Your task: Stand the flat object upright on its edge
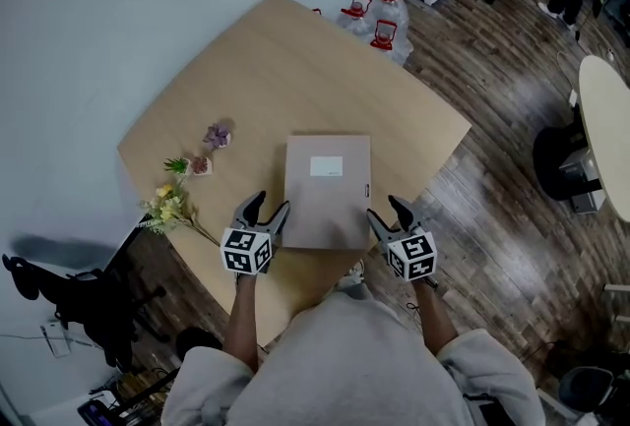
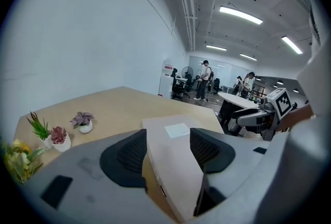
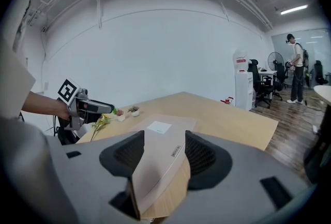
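Observation:
A flat tan box (image 1: 327,190) with a white label (image 1: 325,166) lies on the wooden table (image 1: 295,70), its near edge by the table's front edge. My left gripper (image 1: 268,208) stands open at the box's near left corner. My right gripper (image 1: 386,210) stands open at the near right corner. In the left gripper view the box (image 2: 161,137) runs between the spread jaws of the left gripper (image 2: 168,154). In the right gripper view the box (image 3: 155,140) likewise lies between the jaws of the right gripper (image 3: 159,154), its side edge showing.
Two small potted plants (image 1: 218,134) (image 1: 200,164) and a yellow flower sprig (image 1: 169,208) sit at the table's left. Red-capped water jugs (image 1: 379,16) stand on the floor beyond the far corner. A round table (image 1: 605,129) is at right, a black chair (image 1: 59,286) at left.

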### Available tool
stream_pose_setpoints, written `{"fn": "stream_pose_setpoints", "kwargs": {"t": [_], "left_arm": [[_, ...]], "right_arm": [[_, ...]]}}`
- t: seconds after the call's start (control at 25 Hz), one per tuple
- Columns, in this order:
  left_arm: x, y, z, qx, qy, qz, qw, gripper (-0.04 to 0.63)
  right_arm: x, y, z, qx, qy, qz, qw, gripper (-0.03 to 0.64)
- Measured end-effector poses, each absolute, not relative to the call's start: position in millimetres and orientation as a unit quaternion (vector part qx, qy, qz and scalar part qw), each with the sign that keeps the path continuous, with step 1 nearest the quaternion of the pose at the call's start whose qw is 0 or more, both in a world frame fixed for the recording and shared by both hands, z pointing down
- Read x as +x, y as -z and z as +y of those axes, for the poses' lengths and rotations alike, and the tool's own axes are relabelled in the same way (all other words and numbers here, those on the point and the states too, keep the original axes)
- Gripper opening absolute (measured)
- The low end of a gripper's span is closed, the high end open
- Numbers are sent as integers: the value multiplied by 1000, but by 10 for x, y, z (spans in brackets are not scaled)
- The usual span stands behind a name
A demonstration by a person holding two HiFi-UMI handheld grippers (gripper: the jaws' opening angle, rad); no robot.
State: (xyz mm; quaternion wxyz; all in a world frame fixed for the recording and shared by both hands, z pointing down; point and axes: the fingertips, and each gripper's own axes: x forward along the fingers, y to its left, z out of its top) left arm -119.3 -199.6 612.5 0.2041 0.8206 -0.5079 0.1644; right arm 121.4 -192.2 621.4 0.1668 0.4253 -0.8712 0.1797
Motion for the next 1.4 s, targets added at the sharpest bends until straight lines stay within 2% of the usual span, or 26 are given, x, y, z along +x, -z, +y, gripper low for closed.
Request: {"fn": "stream_pose_setpoints", "kwargs": {"t": [1.4], "left_arm": [[-1186,-6975,-2587,818,-152,-457,315,261]], "right_arm": [[1048,-6793,-2433,439,-273,-832,201,275]]}}
